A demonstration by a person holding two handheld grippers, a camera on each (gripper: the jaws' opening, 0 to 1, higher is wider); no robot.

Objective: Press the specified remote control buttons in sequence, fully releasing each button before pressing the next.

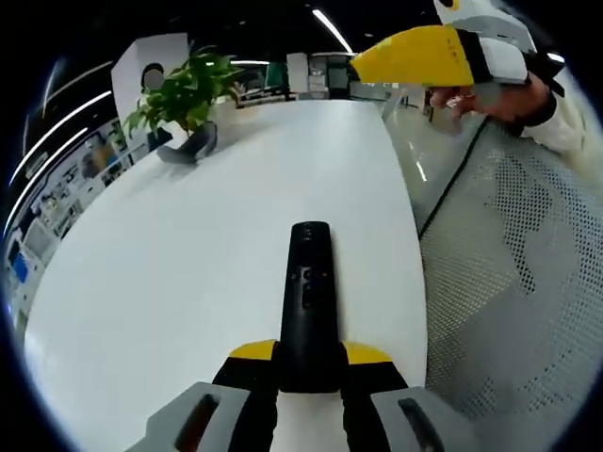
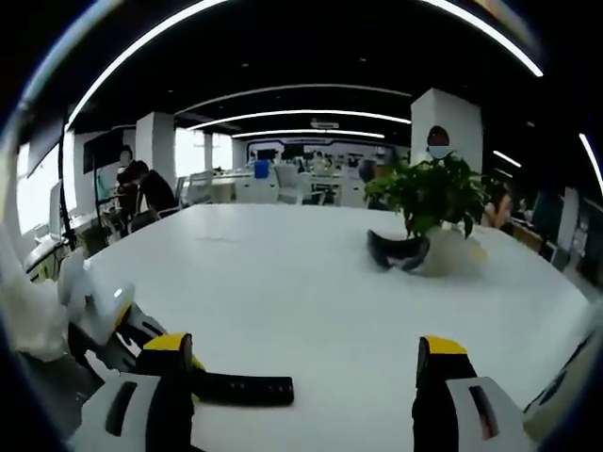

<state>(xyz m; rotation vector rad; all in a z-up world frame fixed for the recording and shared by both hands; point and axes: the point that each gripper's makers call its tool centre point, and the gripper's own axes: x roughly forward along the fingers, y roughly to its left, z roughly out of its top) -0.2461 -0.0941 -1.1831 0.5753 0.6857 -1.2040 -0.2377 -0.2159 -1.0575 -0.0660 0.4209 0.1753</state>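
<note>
Lying flat on the white table (image 1: 170,282), the black remote control (image 1: 309,301) points away from the left gripper (image 1: 308,372), whose yellow-tipped jaws are clamped on its near end. In the right gripper view the same remote (image 2: 247,388) shows low at the left, with the right gripper (image 2: 306,377) spread wide and holding nothing, off to the side of it. The other gripper (image 1: 424,56) hangs high at the upper right of the left gripper view, well apart from the buttons. My worry is that a press coming down from there could land off-centre on the small buttons, or tip the remote in the clamp if the hold is shallow. A potted plant (image 1: 184,99) and a dark curved object (image 2: 398,250) stand at the far side of the table; beyond lie an open office with ceiling light strips, desks and seated people
</note>
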